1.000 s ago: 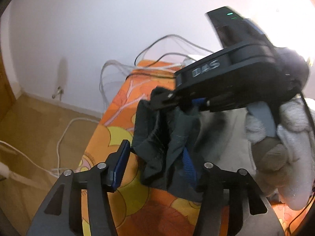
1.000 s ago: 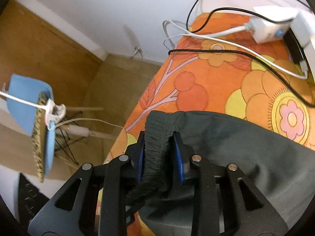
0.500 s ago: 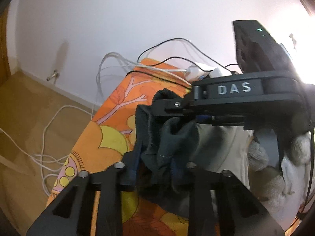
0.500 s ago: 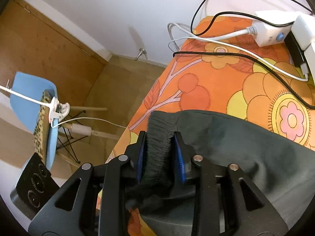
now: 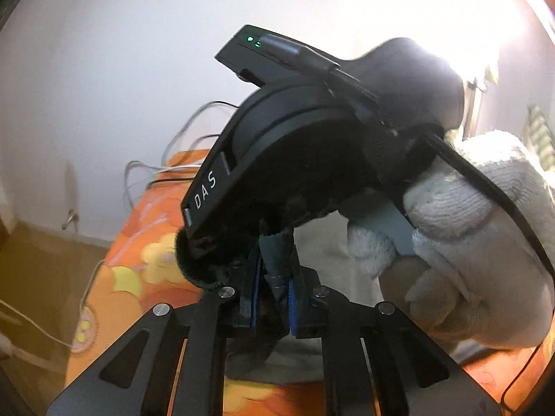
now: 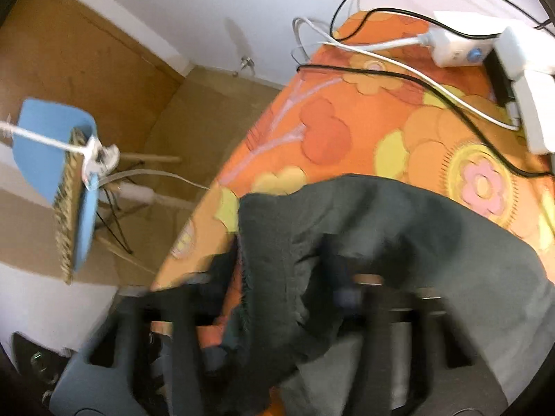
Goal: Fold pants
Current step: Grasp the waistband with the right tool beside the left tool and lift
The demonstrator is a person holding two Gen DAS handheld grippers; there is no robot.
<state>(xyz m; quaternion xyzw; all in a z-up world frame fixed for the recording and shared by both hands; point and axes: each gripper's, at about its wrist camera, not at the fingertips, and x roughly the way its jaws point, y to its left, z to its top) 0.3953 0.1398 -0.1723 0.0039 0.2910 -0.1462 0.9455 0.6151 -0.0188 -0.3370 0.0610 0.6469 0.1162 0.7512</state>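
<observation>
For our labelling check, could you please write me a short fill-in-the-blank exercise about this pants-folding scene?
The pants lie on a floral cloth that is mostly ___.
The chair on the floor is ___.
The right hand wears a knitted glove coloured ___.
Missing words: orange, blue, white.

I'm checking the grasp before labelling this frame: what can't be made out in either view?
- Right wrist view: the right claw is motion-blurred and draped by the dark pants; its closing jaws' contact is unclear.
- Left wrist view: the other gripper's body and a gloved hand block most of the pants.
- Left wrist view: the left claw is closing on fabric; which part is unclear.
</observation>
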